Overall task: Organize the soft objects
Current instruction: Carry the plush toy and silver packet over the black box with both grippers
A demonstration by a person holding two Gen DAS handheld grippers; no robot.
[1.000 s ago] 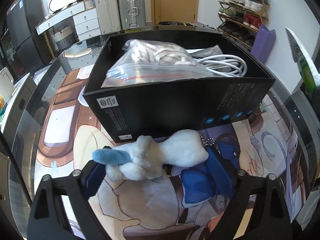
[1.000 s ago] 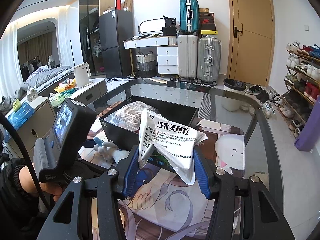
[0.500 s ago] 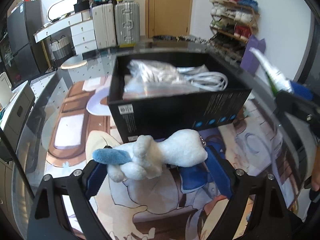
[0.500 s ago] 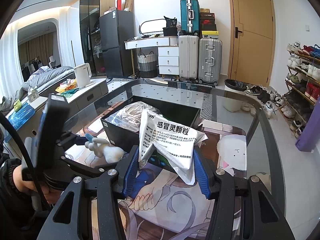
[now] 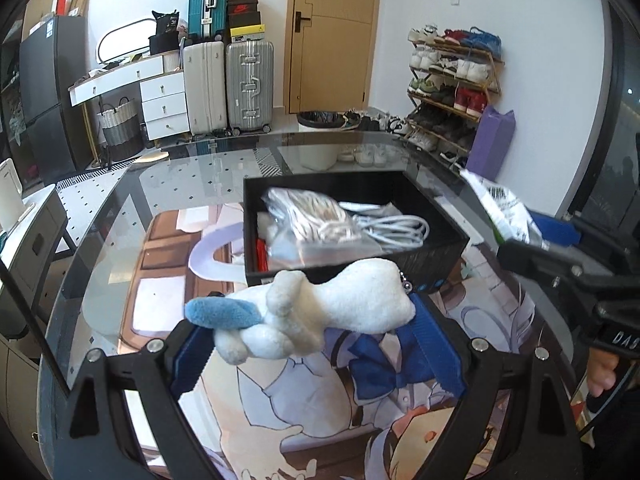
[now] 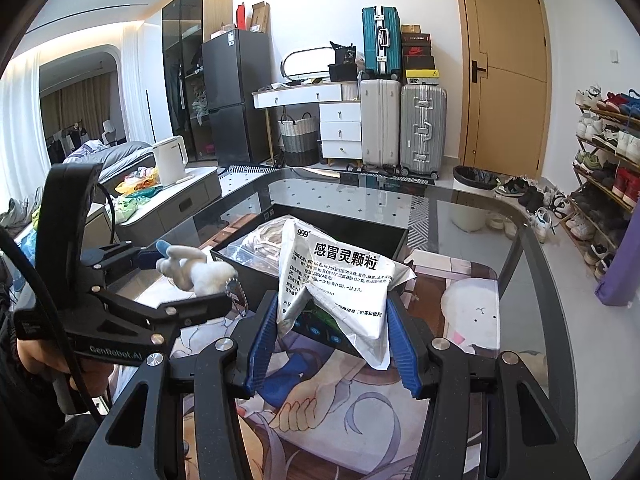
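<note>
Two sets of tongs, you are gripping: left tongs (image 5: 316,336) clamping plush toy (image 5: 320,308), right tongs (image 6: 328,320) pinching medicine sachet (image 6: 340,280), both poised near black box (image 5: 424,260) for loading.

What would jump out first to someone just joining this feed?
The white plush toy with a blue tip, clamped in the left gripper just short of the black box. Next, the white medicine pouch pinched in the right gripper, held up before the same box, which already holds bagged cords.
</note>
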